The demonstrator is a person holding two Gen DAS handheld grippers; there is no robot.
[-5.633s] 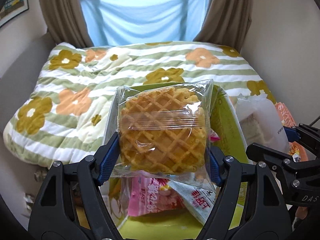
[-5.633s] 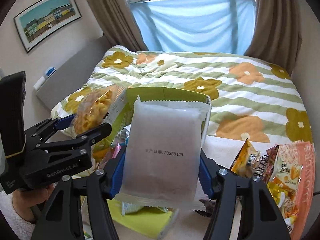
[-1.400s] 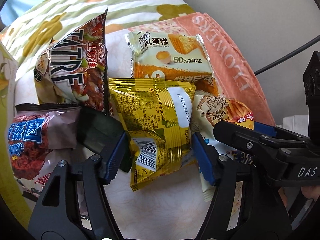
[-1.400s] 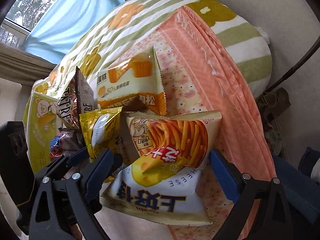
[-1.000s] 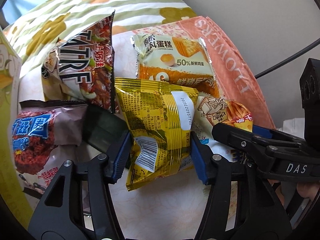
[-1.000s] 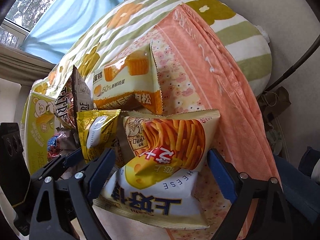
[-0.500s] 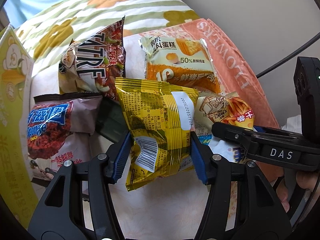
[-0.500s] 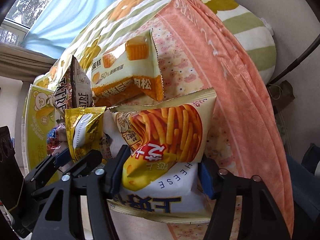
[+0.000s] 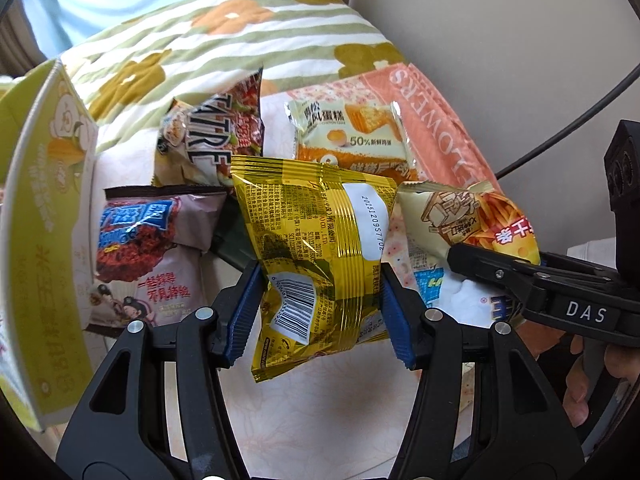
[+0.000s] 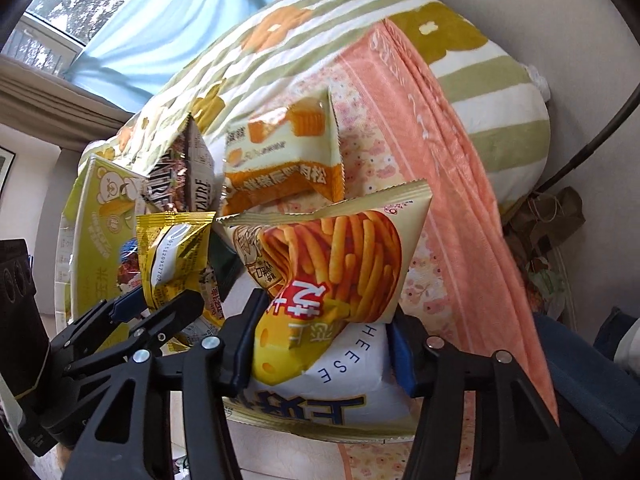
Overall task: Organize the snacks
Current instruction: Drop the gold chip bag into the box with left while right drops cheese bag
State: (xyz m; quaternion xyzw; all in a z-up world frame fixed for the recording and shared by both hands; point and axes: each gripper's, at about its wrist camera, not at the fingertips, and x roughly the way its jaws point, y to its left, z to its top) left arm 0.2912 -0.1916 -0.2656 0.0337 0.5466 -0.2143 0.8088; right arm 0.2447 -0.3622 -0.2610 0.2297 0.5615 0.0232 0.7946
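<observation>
Pick-up step: the left gripper (image 9: 320, 312) is clenched on the gold packet (image 9: 316, 248); the right gripper (image 10: 324, 344), jaws closing, pinches the cheese-stick bag (image 10: 336, 264). Both packets sit just above the snack pile on the peach cloth (image 10: 452, 208). Next move, as I judge it: carry both across to the yellow-green box (image 9: 52, 240) and release inside.

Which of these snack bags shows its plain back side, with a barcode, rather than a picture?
The shiny gold bag clamped in the left gripper. It shows small print, a barcode and a date stamp, while the other bags around it show pictures or big lettering.

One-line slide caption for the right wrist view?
Right gripper closing on a cheese fries packet above the orange towel.
</observation>
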